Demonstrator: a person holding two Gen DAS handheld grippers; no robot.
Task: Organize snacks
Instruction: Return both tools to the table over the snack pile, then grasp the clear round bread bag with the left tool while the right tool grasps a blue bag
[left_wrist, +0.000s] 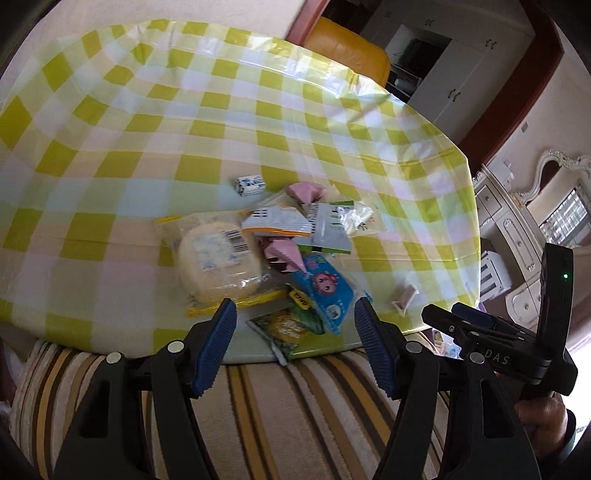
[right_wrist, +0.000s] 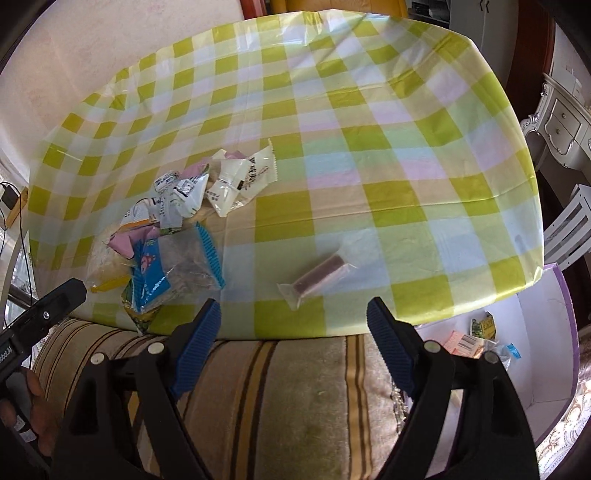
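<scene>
Snack pile (left_wrist: 273, 254) just beyond wide-open, empty left tongs (left_wrist: 295, 314), brown bar (right_wrist: 319, 275) ahead of gaping, empty right tongs (right_wrist: 293, 314)

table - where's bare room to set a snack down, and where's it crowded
Free: the far half of the table beyond the snack pile, and the stretch right of the lone wrapped bar up to the right edge. Crowded: the near left part, where the pile lies.
</scene>
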